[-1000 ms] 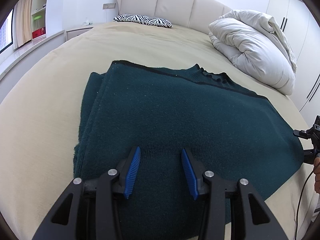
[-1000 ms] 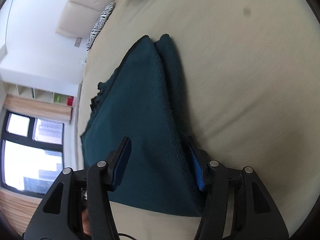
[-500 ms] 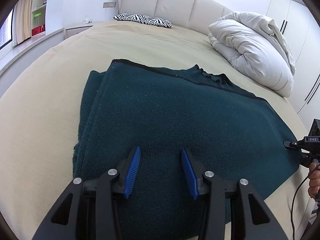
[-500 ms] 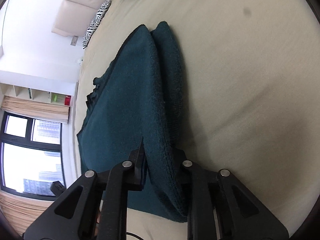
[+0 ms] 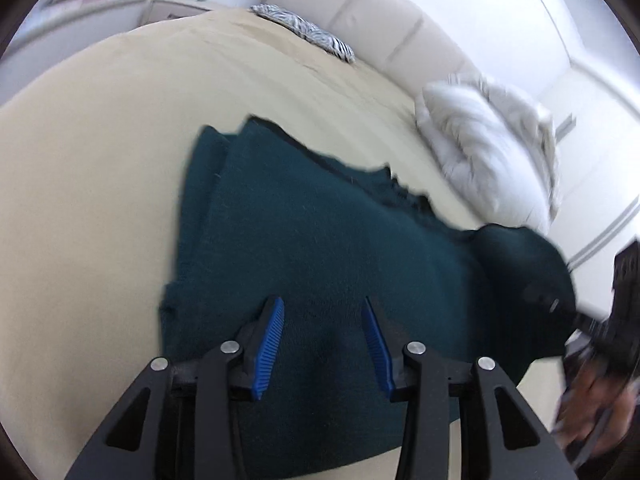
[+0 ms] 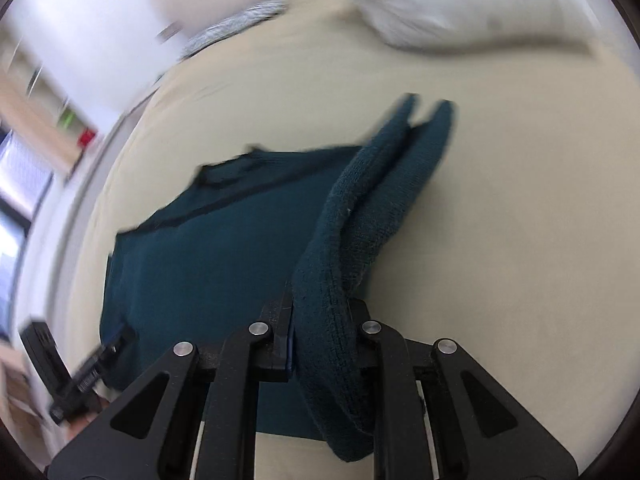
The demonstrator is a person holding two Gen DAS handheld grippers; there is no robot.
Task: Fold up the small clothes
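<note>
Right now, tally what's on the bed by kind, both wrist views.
Dark teal sweater: 1, edge pinched in the right gripper; left gripper open above it.
Zebra-print pillow: 1
White bundled duvet: 1
Total: 3 on the beige bed.

Dark teal sweater (image 5: 320, 240), beige bed (image 5: 100, 160), zebra-striped pillow (image 5: 308, 36), white duvet (image 5: 488, 140).
</note>
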